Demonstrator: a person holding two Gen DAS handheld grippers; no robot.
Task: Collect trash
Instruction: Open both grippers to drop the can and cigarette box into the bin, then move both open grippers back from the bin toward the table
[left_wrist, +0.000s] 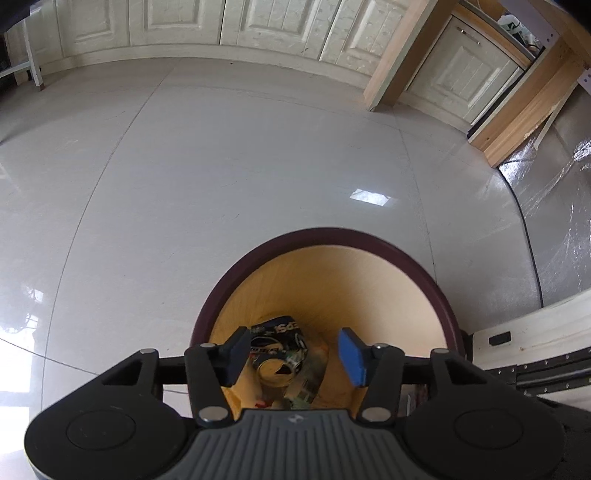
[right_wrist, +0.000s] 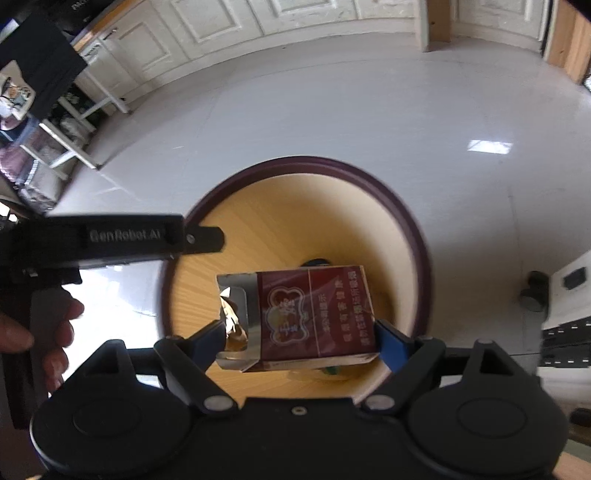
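A round waste bin with a dark maroon rim and pale yellow inside stands on the glossy grey tiled floor, and both hand-held tools hang over its mouth.

The right gripper is clamped on a dark red cigarette pack with printed Chinese characters and an open silver-lined end. Its blue-padded fingers press the pack from the left and right sides, so the pack lies crosswise between them, its open end towards the left, directly above the bin's opening and clear of the rim. From this wrist camera the bottom of the bin is mostly hidden behind the pack.

The left gripper hangs over the near edge of the same bin with its fingers spread wide apart and nothing between them. Through the gap, down at the bottom of the bin, lies a crushed dark blue drink can with its shiny round end facing up, resting among some crumpled wrappers that are too blurred to make out.

In the right wrist view the left tool's black body reaches in from the left side, and the person's hand grips its handle just beside the bin. Cream panelled cabinet doors run along the far wall.
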